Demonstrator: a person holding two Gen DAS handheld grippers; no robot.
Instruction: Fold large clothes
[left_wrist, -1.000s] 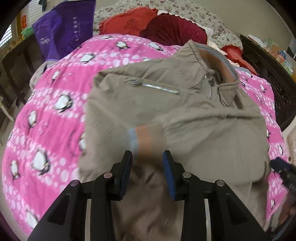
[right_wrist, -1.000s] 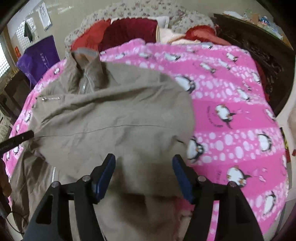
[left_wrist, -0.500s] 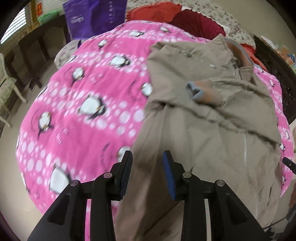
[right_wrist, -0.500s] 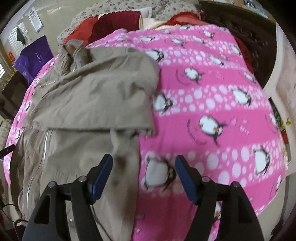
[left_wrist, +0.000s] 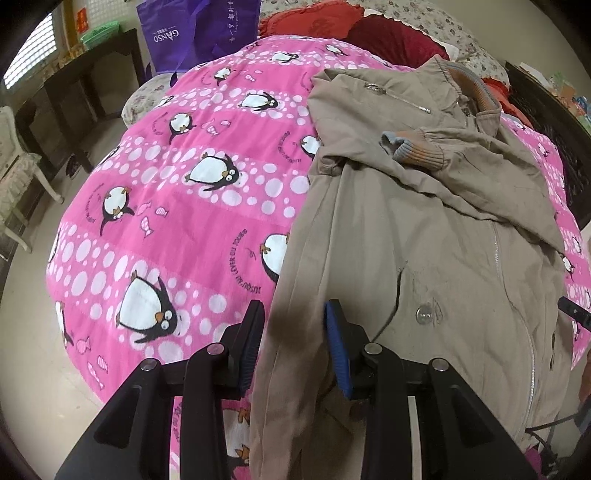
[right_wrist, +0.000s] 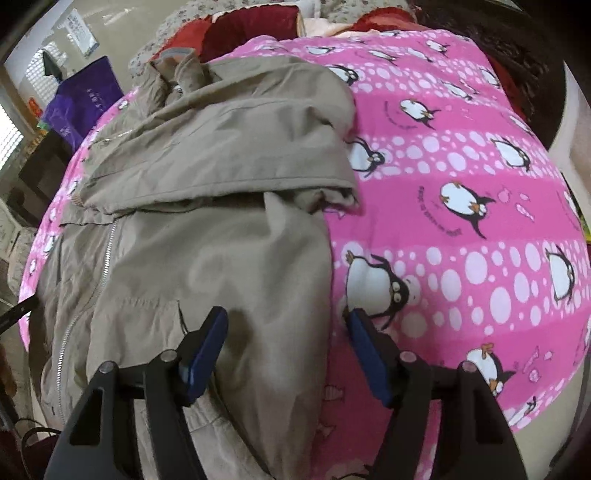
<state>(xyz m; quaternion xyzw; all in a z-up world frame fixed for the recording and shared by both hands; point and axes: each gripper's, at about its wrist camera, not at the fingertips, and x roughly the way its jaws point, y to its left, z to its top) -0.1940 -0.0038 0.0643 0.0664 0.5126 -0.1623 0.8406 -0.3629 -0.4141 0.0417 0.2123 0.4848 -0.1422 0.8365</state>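
Both tools hang released over the jacket (left_wrist: 424, 240): left tool (left_wrist: 293, 336) at its left edge, right tool (right_wrist: 288, 332), just narrowing, at its right edge.

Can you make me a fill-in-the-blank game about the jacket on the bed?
1. The tan jacket lies on a pink blanket printed with ____.
2. The sleeve folded across the jacket's chest ends in a ribbed cuff striped grey and ____.
3. The big bag beyond the bed is coloured ____.
4. The jaws of the right gripper are ____, with nothing pinched between them.

Missing words: penguins; orange; purple; open
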